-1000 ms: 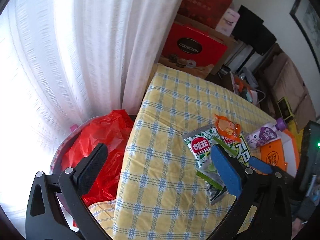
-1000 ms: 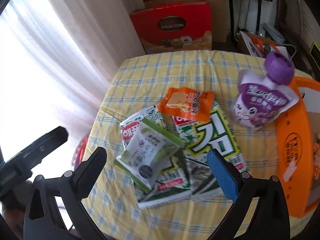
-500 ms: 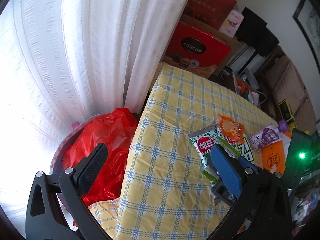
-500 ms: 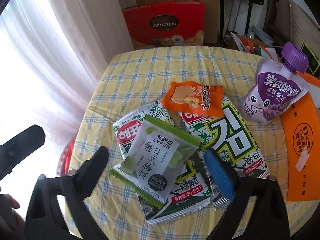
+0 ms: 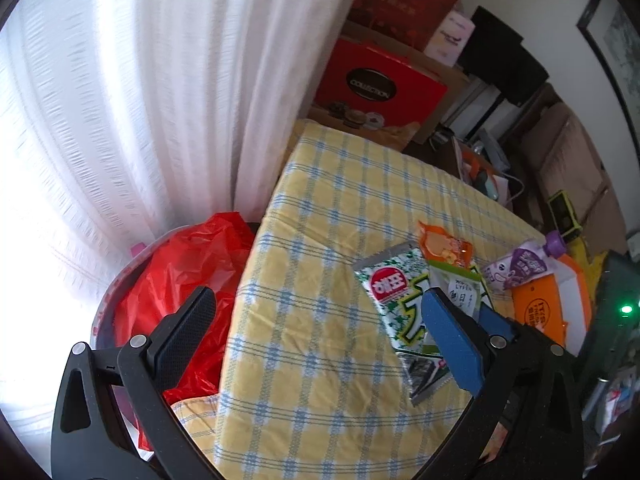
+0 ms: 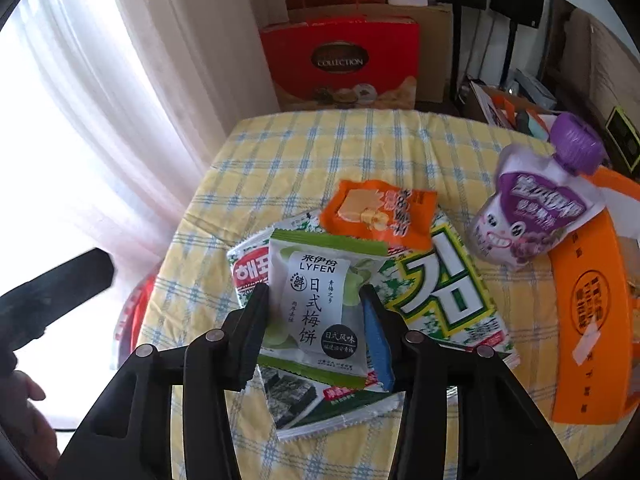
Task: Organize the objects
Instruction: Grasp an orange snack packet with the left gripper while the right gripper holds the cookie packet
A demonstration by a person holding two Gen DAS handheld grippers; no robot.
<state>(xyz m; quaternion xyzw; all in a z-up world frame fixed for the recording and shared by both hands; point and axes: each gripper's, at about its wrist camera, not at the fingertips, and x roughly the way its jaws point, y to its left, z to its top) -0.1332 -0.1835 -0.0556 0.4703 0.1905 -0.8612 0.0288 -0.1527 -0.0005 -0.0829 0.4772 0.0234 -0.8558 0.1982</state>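
A pile of snack packets lies on the yellow checked tablecloth. My right gripper is shut on the green and white LYFEN plum cake packet, which sits on top of the green and white seaweed packets. An orange snack packet lies just behind, and a purple drink pouch leans on an orange box at the right. My left gripper is open and empty, over the table's left edge, with the seaweed packets beside its blue finger.
A bin lined with a red plastic bag stands on the floor left of the table, below white curtains. Red gift boxes and cardboard boxes stand behind the table. Clutter fills the floor at the right.
My right gripper moved down and forward onto the LYFEN packet and closed on its sides. My left gripper stayed open and shifted slightly.
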